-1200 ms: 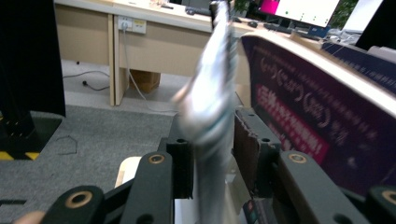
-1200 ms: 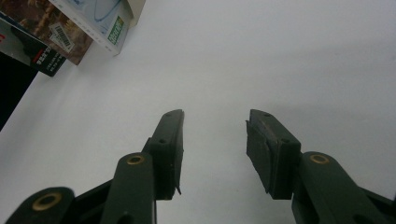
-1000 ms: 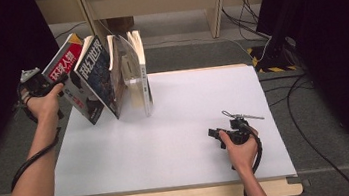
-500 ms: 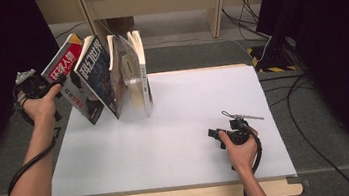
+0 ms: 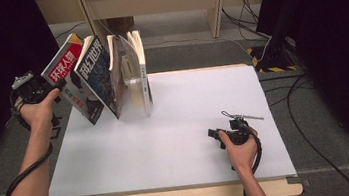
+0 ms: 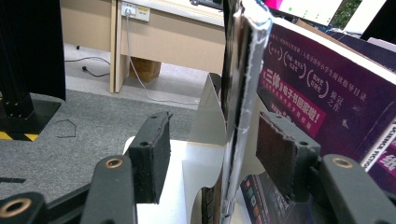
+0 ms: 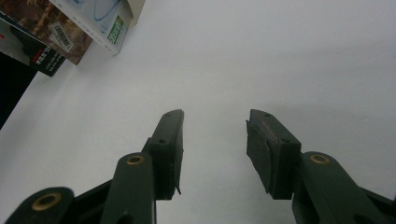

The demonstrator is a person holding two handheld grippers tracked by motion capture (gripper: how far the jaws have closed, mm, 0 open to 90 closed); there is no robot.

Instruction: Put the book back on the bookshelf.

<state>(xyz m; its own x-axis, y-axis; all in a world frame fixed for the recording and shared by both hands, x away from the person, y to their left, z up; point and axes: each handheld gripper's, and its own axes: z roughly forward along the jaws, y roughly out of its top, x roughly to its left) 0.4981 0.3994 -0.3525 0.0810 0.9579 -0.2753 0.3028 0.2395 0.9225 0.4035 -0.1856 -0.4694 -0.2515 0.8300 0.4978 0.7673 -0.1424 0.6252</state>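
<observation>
Leaning magazines (image 5: 90, 78) straddled by parted left claw (image 6: 210, 163).

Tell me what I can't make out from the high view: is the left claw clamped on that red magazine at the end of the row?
Observer: No. In the left gripper view the left claw has just been opening. The magazine stands edge-on between its jaws, with a clear gap to the pad at the left of that view.
Operator: And the right claw, is anything in it?
Observer: Nothing. The right gripper view shows the right claw open, with bare white table between and beyond its jaws.
</observation>
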